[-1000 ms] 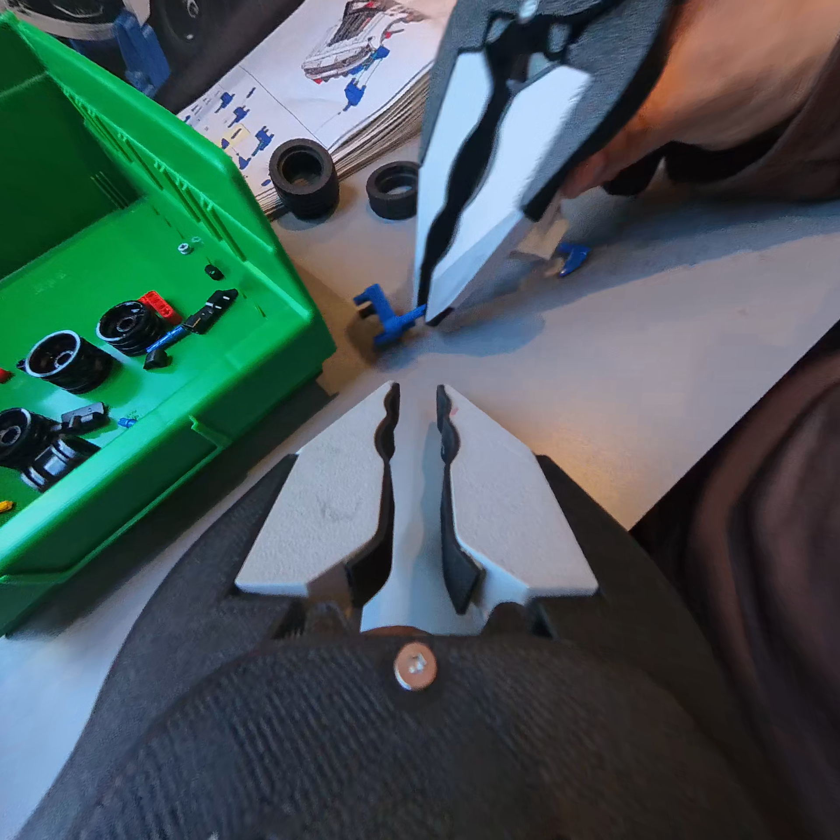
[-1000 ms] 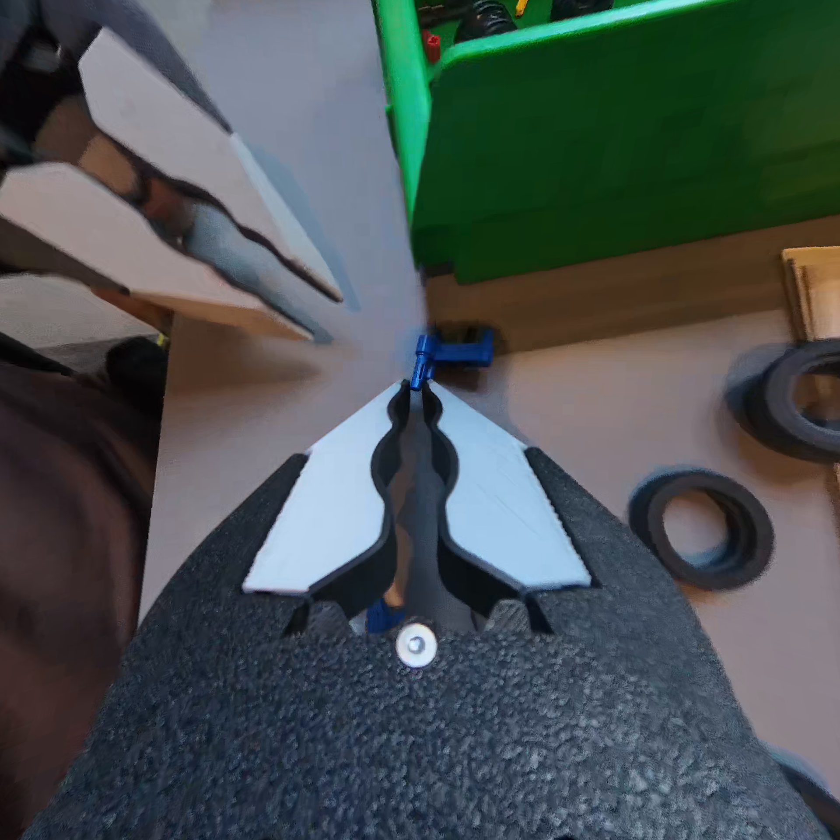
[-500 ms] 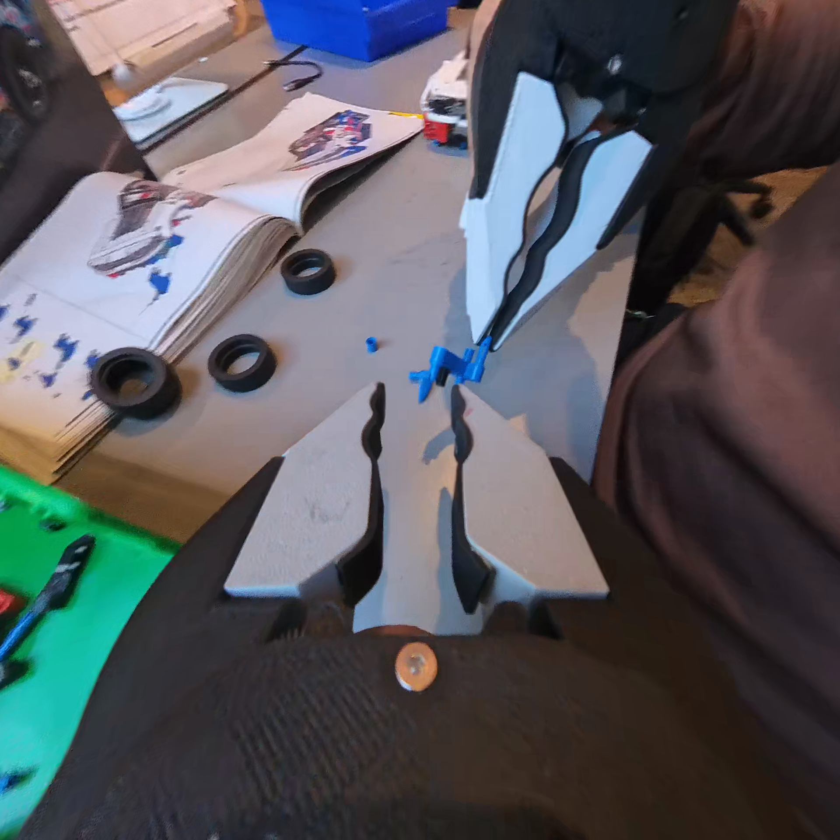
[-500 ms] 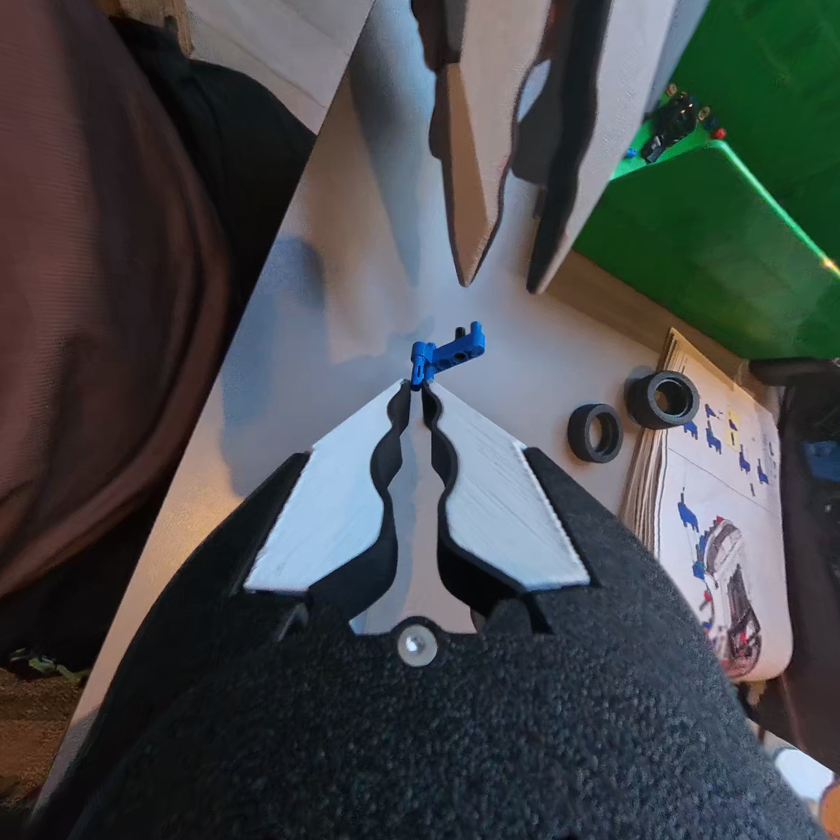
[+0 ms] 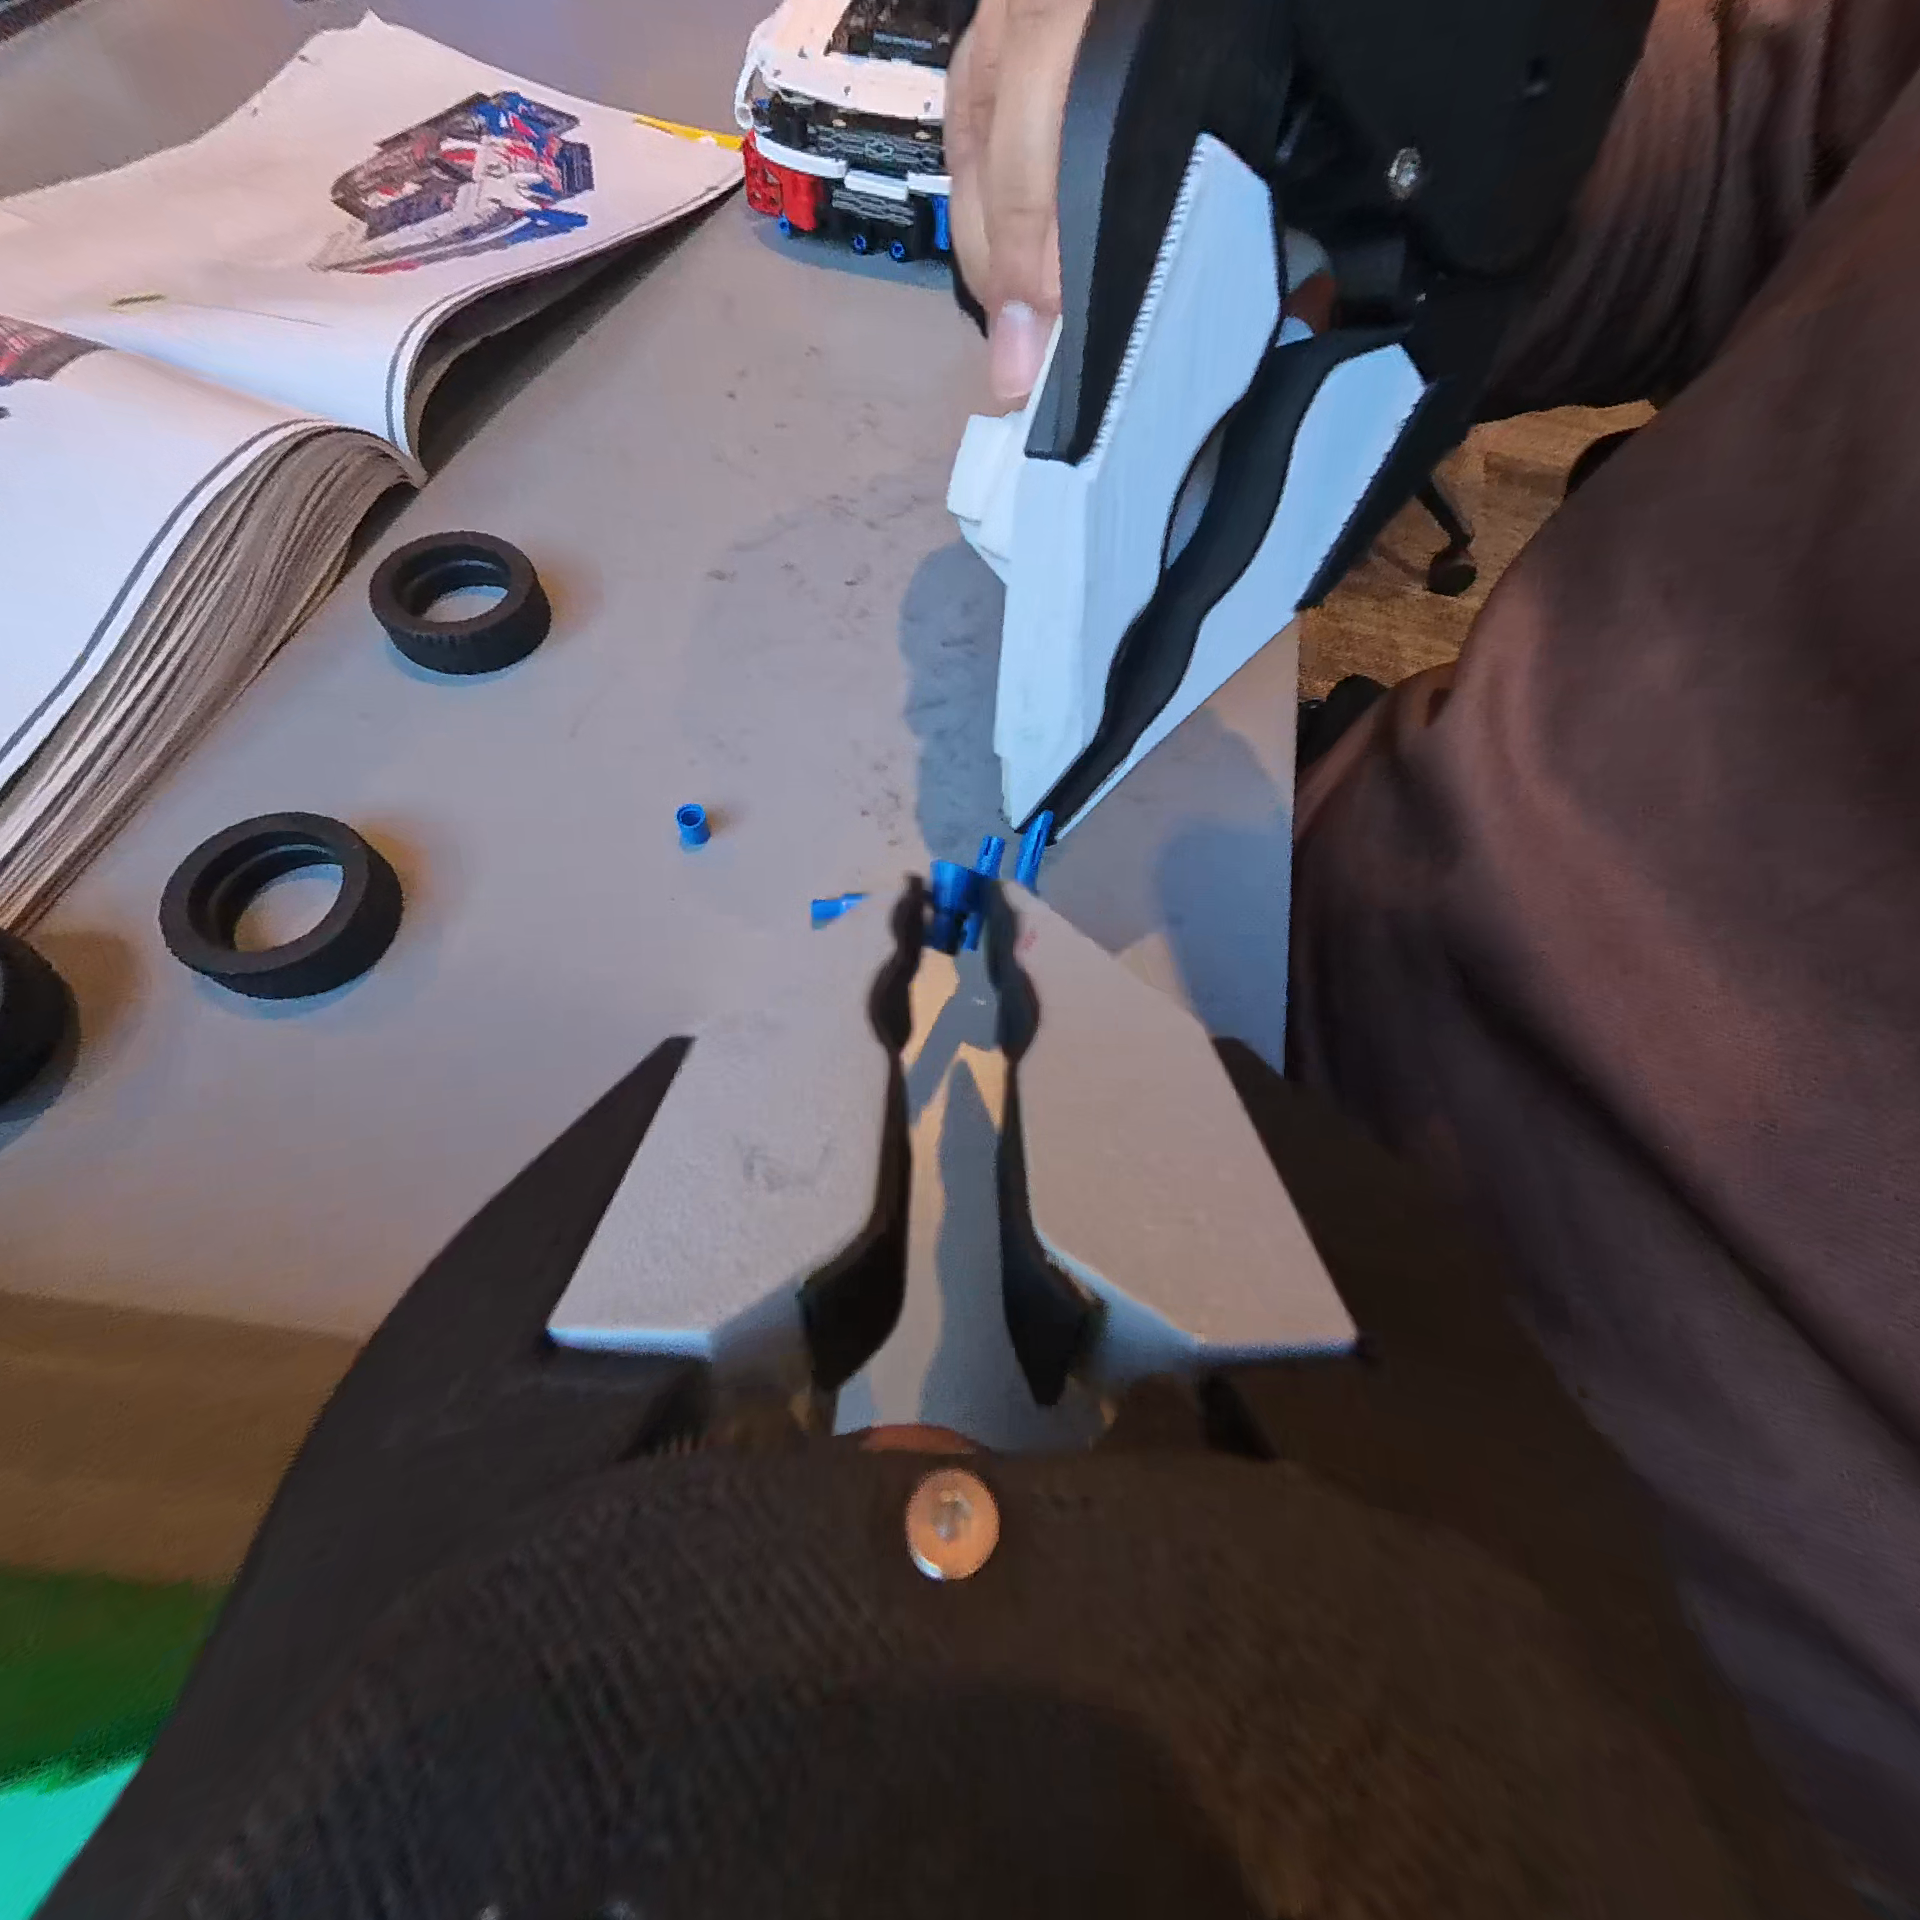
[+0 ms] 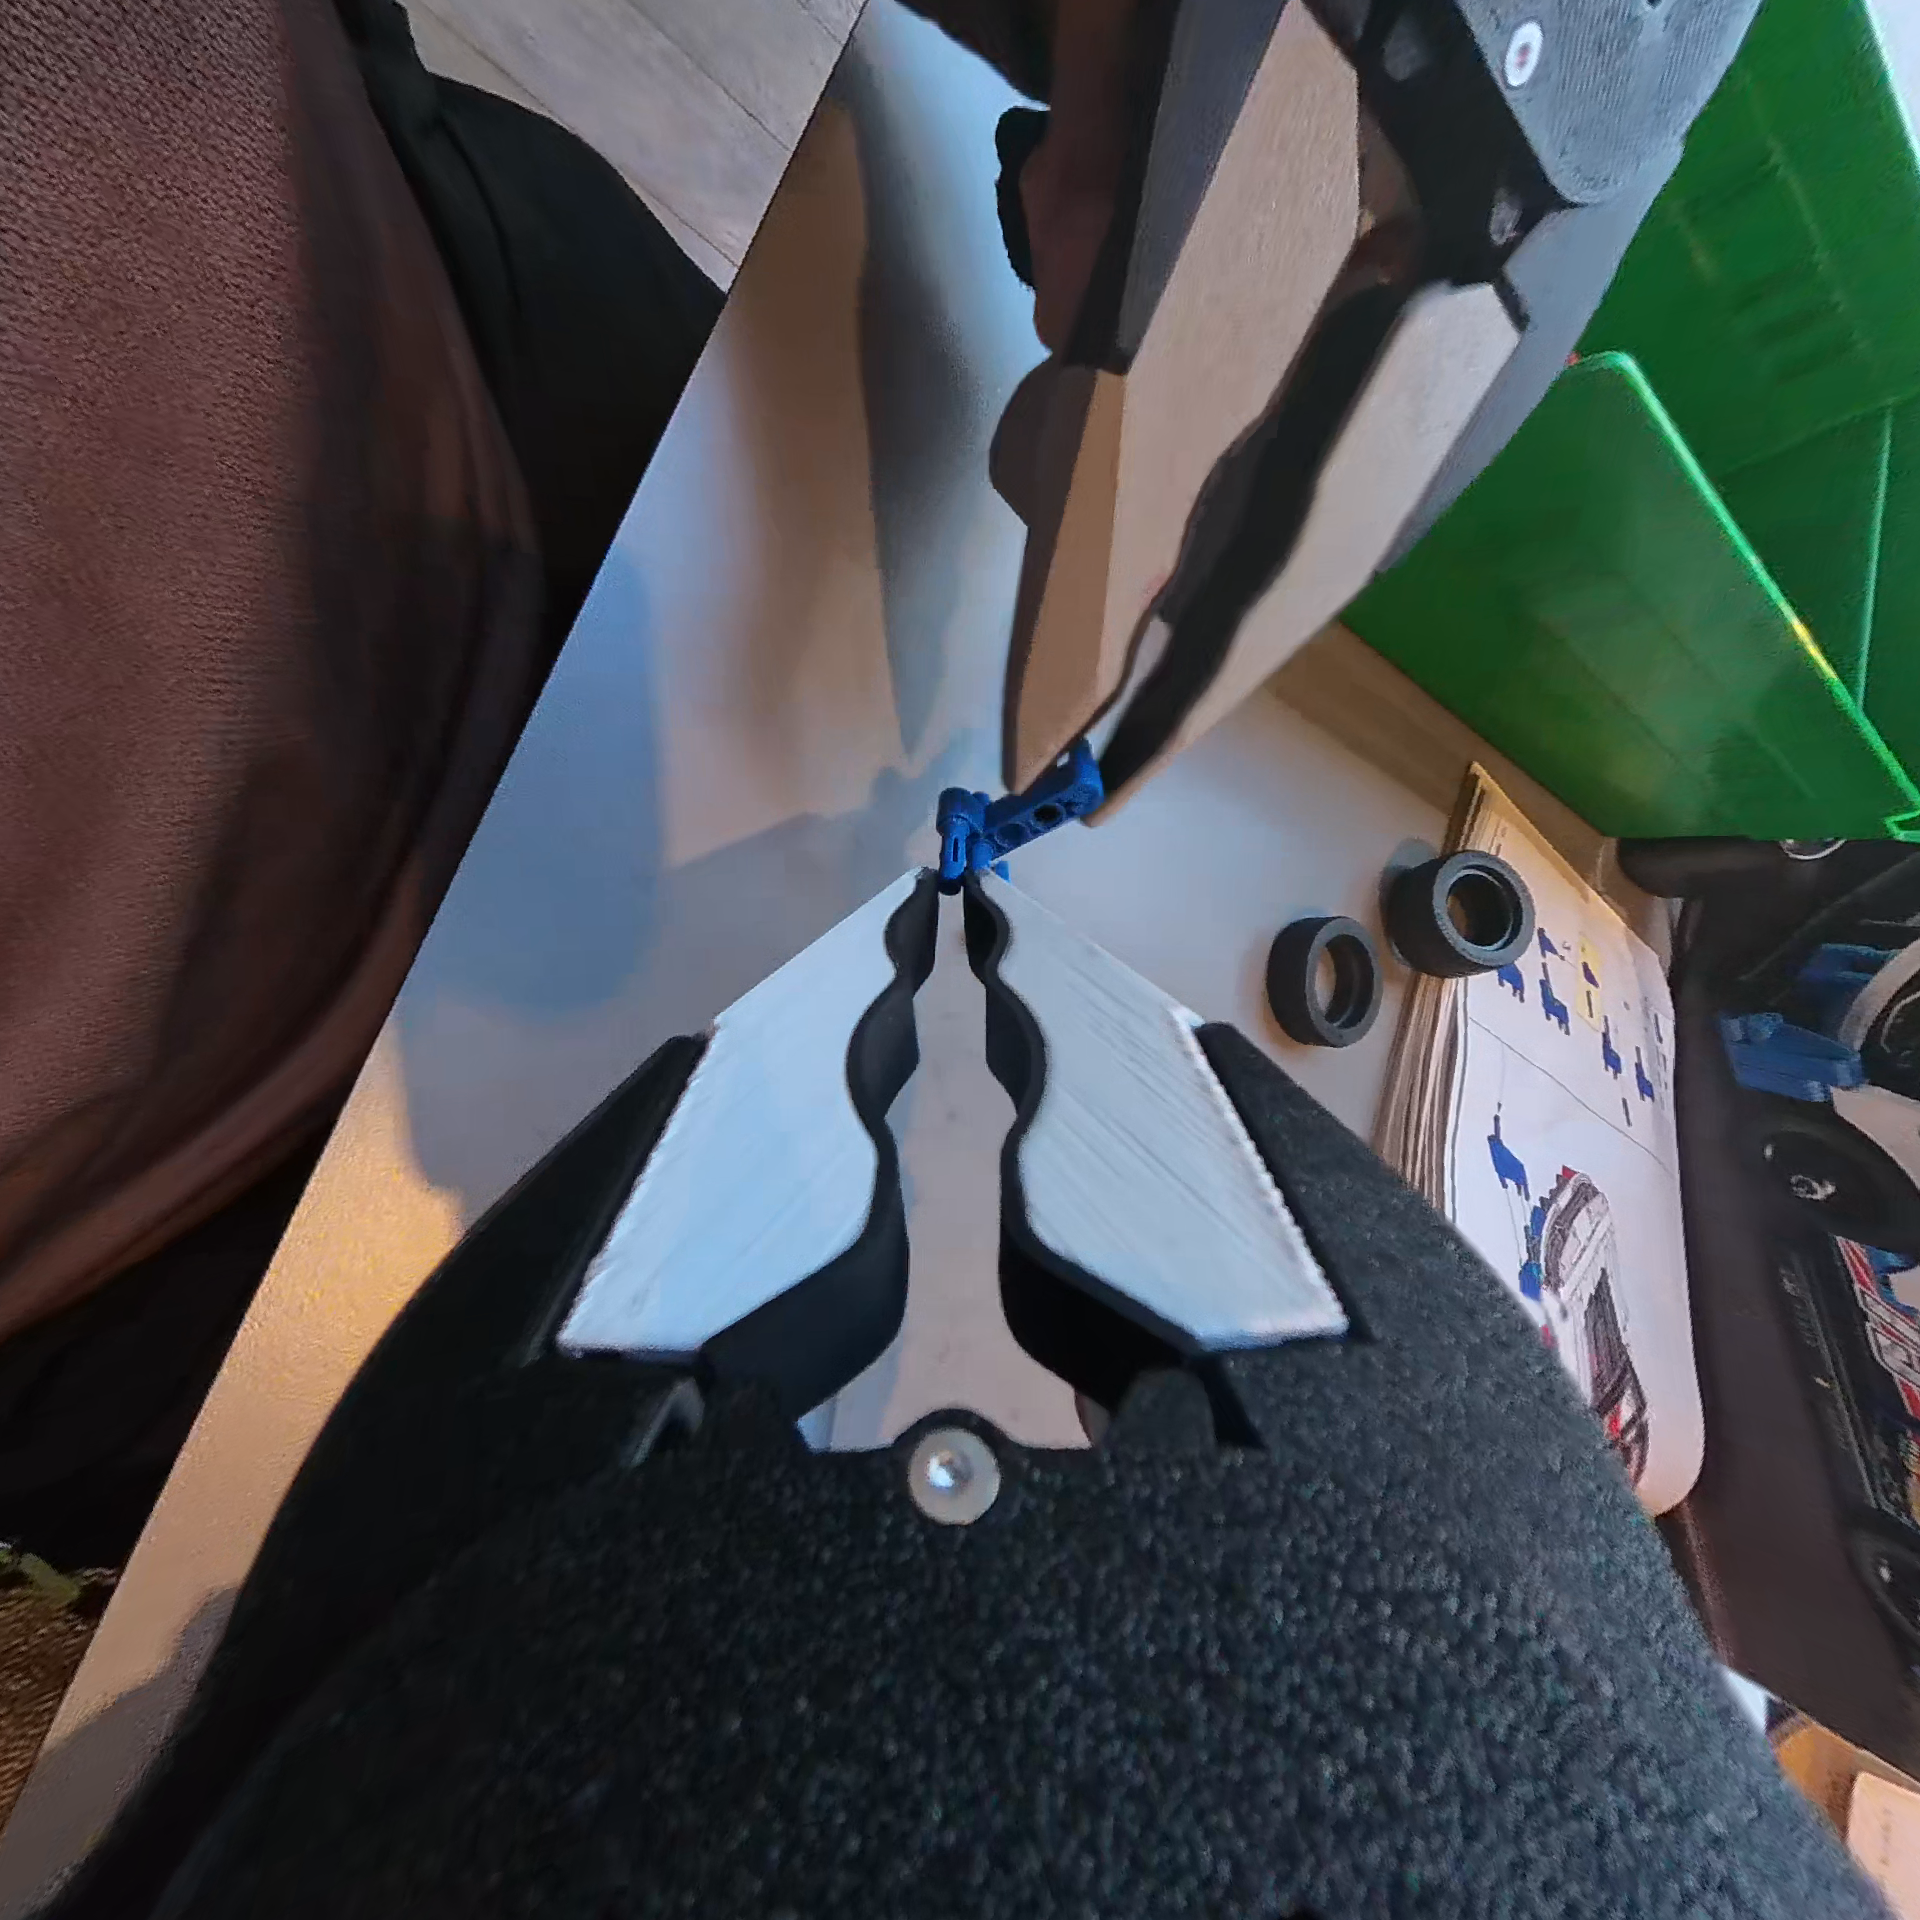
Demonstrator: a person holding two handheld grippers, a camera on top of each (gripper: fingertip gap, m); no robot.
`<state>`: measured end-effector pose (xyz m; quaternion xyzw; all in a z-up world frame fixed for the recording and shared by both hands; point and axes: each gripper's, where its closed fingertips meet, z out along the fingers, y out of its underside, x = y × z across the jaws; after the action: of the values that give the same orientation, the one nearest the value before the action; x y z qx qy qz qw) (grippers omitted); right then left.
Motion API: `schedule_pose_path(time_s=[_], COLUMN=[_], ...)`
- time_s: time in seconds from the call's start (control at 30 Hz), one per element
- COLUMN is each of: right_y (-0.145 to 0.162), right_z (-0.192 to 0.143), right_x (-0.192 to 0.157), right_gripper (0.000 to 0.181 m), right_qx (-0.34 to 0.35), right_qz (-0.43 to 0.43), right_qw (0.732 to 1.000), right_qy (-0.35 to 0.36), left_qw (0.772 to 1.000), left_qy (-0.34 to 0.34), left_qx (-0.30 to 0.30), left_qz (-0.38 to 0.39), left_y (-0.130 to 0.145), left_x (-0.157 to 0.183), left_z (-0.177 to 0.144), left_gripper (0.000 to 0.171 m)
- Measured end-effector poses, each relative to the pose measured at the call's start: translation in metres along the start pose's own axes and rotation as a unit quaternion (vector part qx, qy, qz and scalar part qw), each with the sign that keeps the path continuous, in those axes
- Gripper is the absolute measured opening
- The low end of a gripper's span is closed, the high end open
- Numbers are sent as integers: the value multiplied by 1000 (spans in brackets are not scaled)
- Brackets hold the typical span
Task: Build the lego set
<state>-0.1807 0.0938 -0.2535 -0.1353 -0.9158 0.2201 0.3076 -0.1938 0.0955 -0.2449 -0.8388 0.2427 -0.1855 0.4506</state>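
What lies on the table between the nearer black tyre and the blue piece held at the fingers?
In the left wrist view, between the tyre and the blue piece lie a small blue bush and a blue sliver.

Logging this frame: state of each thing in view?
Left tongs: closed on small blue plastic lego connector, other end.
Right tongs: shut on connector's pin end.
Connector: held above grey table.
Thick paper instruction book: open.
Tiny blue plastic bush: loose on table.
Black rubber tyres: unmounted.
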Motion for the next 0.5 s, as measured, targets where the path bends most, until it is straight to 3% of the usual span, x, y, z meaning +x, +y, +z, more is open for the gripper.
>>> schedule_pose_path(time_s=[0.2, 0.33, 0.5], right_y=[1, 0, -17], right_z=[2, 0, -14], right_x=[8, 14, 23], right_gripper=[5, 15, 29], right_qx=[9, 61, 202], right_qz=[11, 94, 277], right_qw=[1000, 994, 937], right_qy=[20, 14, -63], left_qw=[999, 991, 970], left_qy=[-31, -64, -93], left_qx=[19, 93, 196], left_qz=[29, 70, 107], left_y=[0, -11, -30], left_x=[-4, -5, -1], left_z=[-6, -20, -37], left_gripper=[5, 4, 4])
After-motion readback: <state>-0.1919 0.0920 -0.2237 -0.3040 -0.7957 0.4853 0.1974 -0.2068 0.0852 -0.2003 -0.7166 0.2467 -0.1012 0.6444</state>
